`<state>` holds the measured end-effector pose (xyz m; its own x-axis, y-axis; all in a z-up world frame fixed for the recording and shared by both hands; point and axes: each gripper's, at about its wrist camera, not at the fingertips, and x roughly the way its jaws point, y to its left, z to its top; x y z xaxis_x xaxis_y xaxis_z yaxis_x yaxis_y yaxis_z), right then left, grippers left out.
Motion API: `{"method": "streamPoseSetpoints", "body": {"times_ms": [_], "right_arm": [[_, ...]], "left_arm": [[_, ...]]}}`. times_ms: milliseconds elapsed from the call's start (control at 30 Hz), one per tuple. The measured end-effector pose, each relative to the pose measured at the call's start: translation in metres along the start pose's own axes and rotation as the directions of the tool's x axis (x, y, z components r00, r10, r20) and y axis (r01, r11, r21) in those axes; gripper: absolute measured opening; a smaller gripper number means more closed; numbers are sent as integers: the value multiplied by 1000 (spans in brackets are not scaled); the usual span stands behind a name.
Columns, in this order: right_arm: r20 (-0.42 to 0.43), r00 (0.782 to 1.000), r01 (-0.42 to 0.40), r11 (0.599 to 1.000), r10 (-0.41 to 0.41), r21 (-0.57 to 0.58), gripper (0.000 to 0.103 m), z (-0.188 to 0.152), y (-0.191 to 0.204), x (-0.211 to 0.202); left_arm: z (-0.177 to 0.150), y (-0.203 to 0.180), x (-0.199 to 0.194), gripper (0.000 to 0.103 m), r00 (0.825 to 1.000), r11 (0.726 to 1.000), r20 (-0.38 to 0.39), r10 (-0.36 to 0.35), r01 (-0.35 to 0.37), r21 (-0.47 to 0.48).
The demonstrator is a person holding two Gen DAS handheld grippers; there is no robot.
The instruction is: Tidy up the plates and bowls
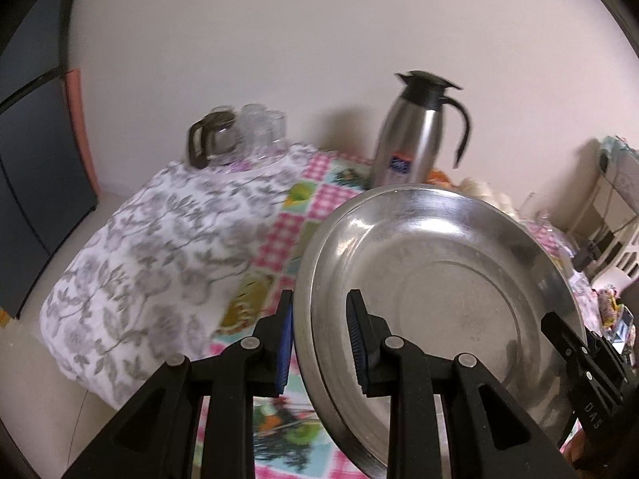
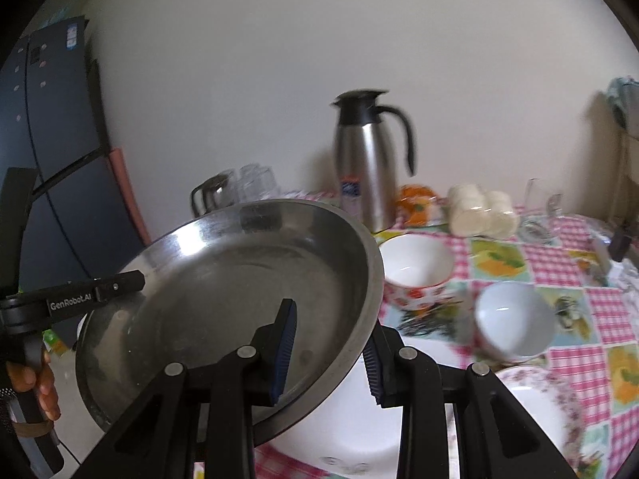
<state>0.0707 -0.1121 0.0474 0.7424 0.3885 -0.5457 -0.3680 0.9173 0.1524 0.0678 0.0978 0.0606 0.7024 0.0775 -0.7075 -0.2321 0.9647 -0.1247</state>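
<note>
Grippers, left and right, clench opposite rims of the steel plate; two grips keep it level.

Steel plate: round, deep-rimmed, tilted, held off the surface. Two white bowls upright beyond it; white plates lie beneath.

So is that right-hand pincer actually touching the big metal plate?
Touching. In the right wrist view, the right gripper straddles the steel plate's rim, one pad inside, one outside, both pressed against it.
</note>
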Motion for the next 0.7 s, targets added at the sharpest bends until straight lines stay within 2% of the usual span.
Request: {"method": "streamPoseSetpoints", "body": {"times_ms": [167, 367, 700], "right_arm": [[47, 997, 57, 998, -59, 41, 34, 4, -25, -32], [49, 992, 113, 987, -119, 117, 34, -4, -59, -48], [38, 979, 191, 964, -202, 187, 33, -15, -103, -63]], "left_arm": [[6, -35, 0, 27, 998, 998, 10, -56, 56, 19], [9, -75, 7, 27, 993, 993, -1, -116, 116, 26], [-4, -108, 27, 27, 981, 981, -24, -192, 191, -29]]}}
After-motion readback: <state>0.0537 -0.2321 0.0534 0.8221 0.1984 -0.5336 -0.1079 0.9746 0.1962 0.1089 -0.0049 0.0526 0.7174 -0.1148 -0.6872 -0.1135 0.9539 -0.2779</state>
